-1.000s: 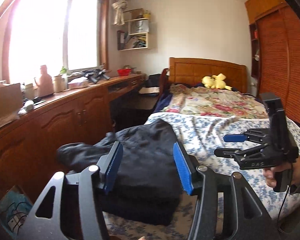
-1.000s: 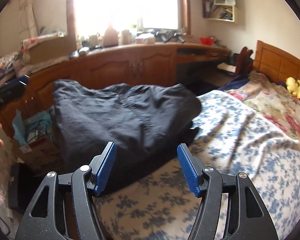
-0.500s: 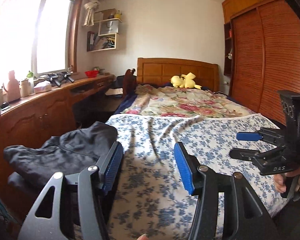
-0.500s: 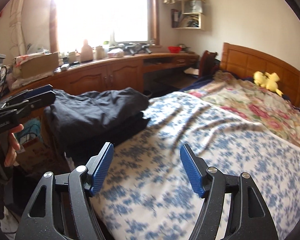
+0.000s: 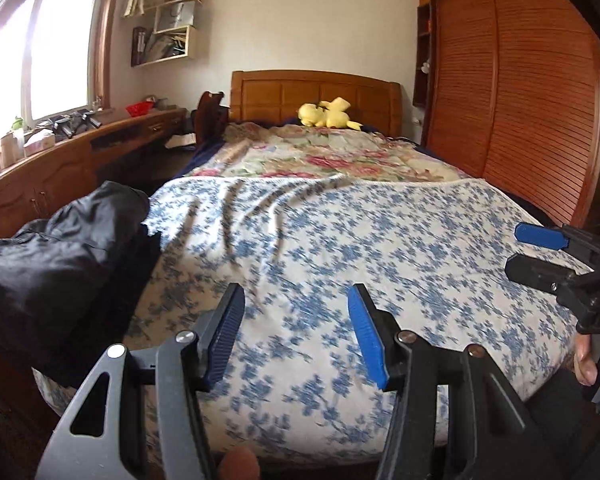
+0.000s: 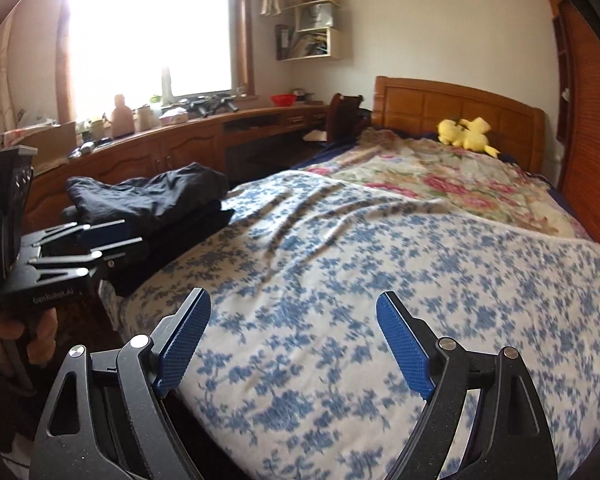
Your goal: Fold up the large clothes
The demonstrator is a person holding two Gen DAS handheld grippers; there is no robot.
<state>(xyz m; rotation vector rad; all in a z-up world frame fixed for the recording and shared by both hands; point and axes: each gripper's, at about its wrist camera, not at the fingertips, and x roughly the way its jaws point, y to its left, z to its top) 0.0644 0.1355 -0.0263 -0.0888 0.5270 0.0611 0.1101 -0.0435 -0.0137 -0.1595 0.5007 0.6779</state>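
1. Bedroom walls, a bright window and a slatted wooden wardrobe [image 5: 512, 112] frame the scene; a long wooden counter [image 6: 204, 140] runs along the left under the window.
2. Most of both views is taken up by the bed [image 5: 340, 240], spread with a blue-flowered sheet that lies bare in the middle, probably kept free as the folding surface.
3. At the far end a rose-patterned quilt [image 6: 440, 176] lies bunched towards the headboard, seemingly pushed out of the working area.
4. On the bed's near left corner sits a stack of dark folded clothes [image 5: 60, 252], the top piece looser and rumpled; parking it at the edge leaves the middle clear.
5. Above the near edge hovers the left gripper [image 5: 296, 328], its jaws apart and holding nothing.
6. To its right, the right gripper [image 6: 292, 344] likewise has its jaws spread and is empty, well apart from the stack.
7. Against the headboard rests a yellow plush toy [image 5: 328, 114].
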